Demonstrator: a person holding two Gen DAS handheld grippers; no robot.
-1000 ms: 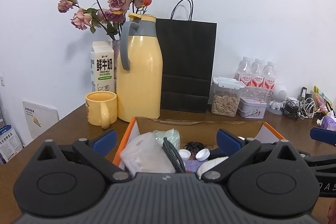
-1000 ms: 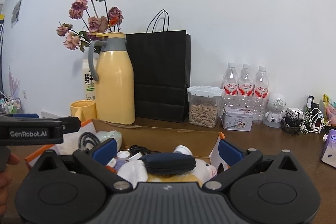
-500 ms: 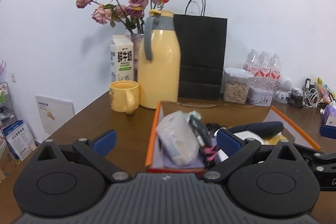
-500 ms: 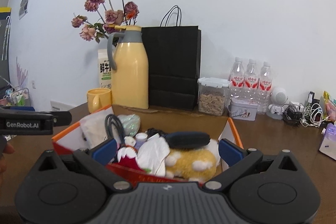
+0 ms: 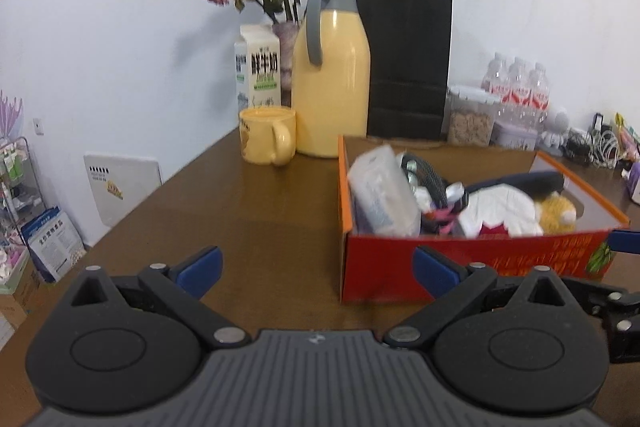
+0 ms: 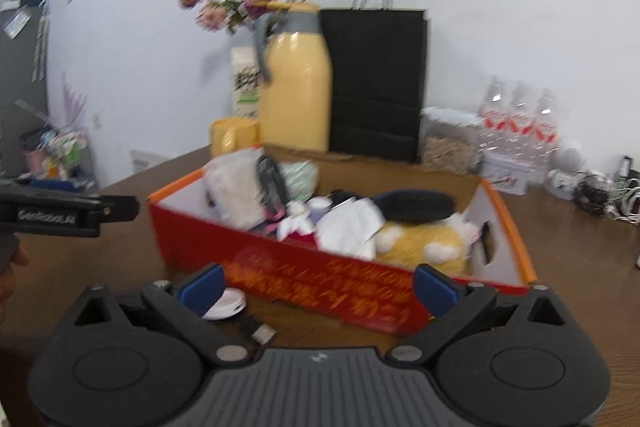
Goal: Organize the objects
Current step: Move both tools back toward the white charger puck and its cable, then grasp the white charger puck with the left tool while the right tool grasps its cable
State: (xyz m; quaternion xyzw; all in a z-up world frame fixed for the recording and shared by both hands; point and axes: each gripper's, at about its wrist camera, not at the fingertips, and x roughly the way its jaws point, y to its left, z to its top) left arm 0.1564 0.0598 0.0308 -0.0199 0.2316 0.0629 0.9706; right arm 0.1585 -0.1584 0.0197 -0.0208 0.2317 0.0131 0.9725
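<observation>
Both claws sit further back from the red box (image 5: 472, 267) than before | box — full, on the surface (image 5: 260, 211) | left claw (image 5: 316, 263) released | right claw (image 6: 316, 285) closing — nothing between its fingers

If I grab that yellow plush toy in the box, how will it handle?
The yellow plush toy looks soft, so it will likely squash and flop in the grip. Probably light for its size. A dark pouch lies on it and may slide off when lifted.

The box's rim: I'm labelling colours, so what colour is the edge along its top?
Orange, clearest in the left wrist view on the box's rim.
</observation>
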